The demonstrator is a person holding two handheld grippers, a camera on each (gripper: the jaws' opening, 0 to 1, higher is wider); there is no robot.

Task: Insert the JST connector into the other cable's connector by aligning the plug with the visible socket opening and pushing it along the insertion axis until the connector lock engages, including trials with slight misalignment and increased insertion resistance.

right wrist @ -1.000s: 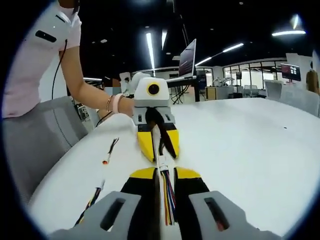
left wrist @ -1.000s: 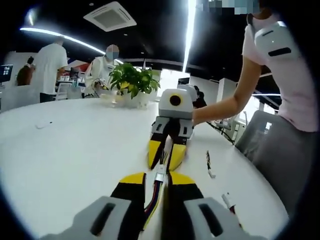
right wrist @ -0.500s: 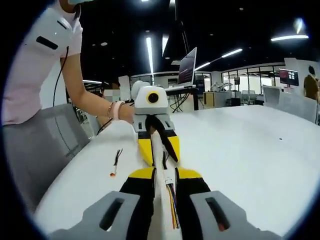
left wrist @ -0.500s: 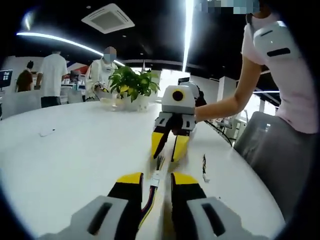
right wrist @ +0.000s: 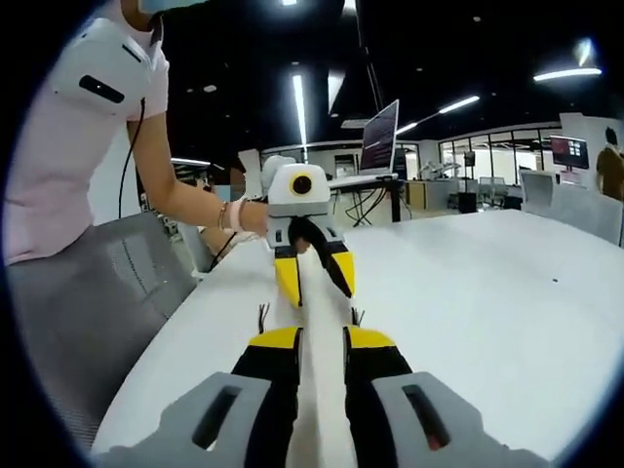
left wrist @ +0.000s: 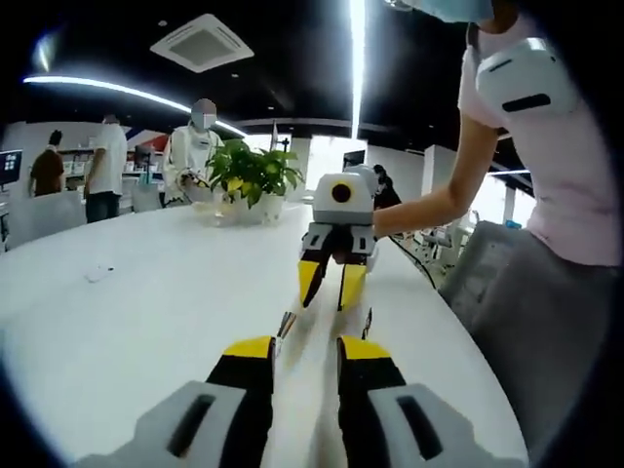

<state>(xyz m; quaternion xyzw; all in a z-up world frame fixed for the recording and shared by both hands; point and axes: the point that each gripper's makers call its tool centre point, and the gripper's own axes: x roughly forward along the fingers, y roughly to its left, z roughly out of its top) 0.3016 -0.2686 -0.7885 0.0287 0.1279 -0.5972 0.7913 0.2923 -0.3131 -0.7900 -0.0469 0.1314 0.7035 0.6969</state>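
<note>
My left gripper (left wrist: 304, 353) has its yellow-tipped jaws apart above the white table (left wrist: 146, 312), with nothing between them. Facing it a short way off, my right gripper (left wrist: 330, 291) also stands open and empty, held by a person's hand. Two thin cable ends lie on the table between the grippers, one (left wrist: 285, 325) left of the gap and one (left wrist: 366, 323) right of it. In the right gripper view my right gripper (right wrist: 322, 341) is open, the left gripper (right wrist: 317, 288) faces it with jaws spread, and short wire ends (right wrist: 261, 315) (right wrist: 356, 317) lie on either side. I cannot make out the connectors.
A potted plant (left wrist: 249, 175) stands at the far side of the table, with people standing behind it. The table edge runs close on the person's side, beside a grey chair (right wrist: 107, 292). A laptop (right wrist: 380, 127) sits farther back.
Both grippers were shut on coloured cables with the connectors between them. Now both have opened, drawn apart a little, and the cables are gone from between the jaws.
</note>
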